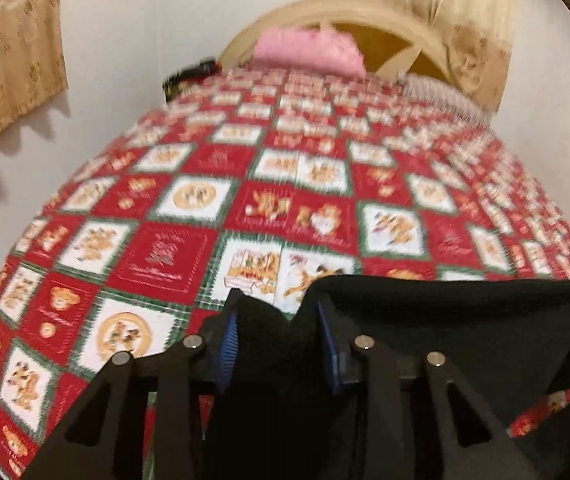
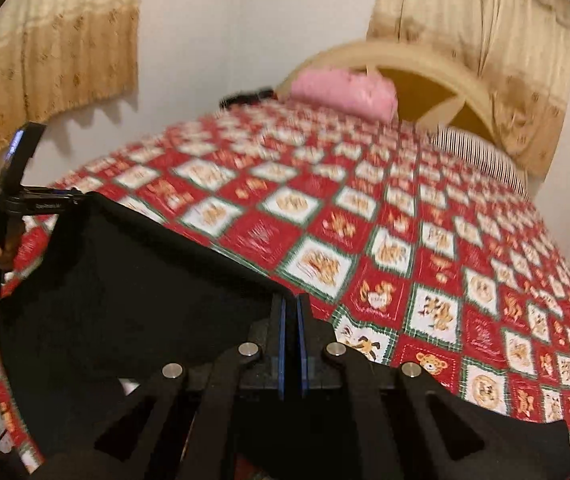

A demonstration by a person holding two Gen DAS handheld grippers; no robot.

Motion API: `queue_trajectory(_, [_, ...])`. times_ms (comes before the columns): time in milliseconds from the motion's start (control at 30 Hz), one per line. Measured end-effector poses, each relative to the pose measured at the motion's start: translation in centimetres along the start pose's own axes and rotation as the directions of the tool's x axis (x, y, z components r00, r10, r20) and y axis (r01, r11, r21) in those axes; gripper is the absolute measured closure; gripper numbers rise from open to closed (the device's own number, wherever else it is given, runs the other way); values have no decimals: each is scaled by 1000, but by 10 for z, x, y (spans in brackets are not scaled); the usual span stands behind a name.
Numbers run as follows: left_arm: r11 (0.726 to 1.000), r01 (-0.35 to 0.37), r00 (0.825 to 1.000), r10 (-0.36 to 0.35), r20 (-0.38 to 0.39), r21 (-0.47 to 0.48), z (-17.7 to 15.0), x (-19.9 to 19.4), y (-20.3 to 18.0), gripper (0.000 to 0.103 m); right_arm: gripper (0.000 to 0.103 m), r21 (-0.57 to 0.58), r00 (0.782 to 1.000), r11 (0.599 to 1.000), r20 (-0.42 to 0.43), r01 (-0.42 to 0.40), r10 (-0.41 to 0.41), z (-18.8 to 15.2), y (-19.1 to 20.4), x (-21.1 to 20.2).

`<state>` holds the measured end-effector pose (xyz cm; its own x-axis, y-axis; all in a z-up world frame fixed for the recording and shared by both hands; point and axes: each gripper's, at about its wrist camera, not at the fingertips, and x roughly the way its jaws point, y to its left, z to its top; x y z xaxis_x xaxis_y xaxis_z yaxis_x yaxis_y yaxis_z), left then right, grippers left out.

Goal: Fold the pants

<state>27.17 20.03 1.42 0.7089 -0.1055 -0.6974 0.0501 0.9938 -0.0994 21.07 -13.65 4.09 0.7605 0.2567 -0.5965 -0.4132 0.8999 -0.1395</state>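
both grippers (image 1: pixel 277 344) (image 2: pixel 292 336) pinch soft black pants (image 2: pixel 125 280) taut.

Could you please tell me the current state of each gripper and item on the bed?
left gripper: shut on bunched black cloth.
right gripper: shut on pants edge.
black pants: held up, stretched between both grippers.
quilt: spread flat.
pink pillow: lying by headboard.
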Motion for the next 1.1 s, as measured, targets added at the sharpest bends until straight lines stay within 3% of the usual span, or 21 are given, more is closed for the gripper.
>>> queue_trajectory(133, [1000, 18, 994, -18, 107, 1, -18, -52, 5, 65, 98, -45, 997, 999, 71, -14, 17, -17, 11, -44])
queue_trajectory(267, [998, 59, 982, -56, 182, -9, -51, -85, 13, 65, 98, -115, 996, 993, 77, -30, 39, -56, 33, -78])
queue_trajectory(500, [1000, 22, 983, -19, 185, -15, -119, -107, 22, 65, 98, -94, 998, 993, -1, -69, 69, -124, 51, -85])
queue_trajectory(567, [1000, 6, 985, -4, 173, -16, -133, -106, 25, 60, 98, -89, 997, 994, -31, -70, 67, -142, 58, -81])
queue_trajectory(700, [996, -94, 991, 94, 95, -6, -162, -98, 31, 11, 98, -85, 994, 994, -88, -68, 61, -174, 69, -72])
queue_trajectory(733, [993, -121, 989, 121, 82, -5, -167, -97, 34, 8, 98, -82, 993, 994, -103, -73, 65, -180, 70, -70])
queue_trajectory(867, [988, -151, 988, 152, 30, -16, -187, -100, 47, 5, 93, -95, 987, 993, -151, -69, 54, -197, 77, -64])
queue_trajectory(933, [985, -173, 984, 174, 25, -24, -194, -106, 51, 5, 85, -71, 986, 997, -165, -36, 24, -203, 77, -72])
queue_trajectory(1100, [976, -215, 976, 217, 23, -43, -201, -117, 63, 5, 71, -63, 987, 995, -145, -79, 69, -187, 75, -90])
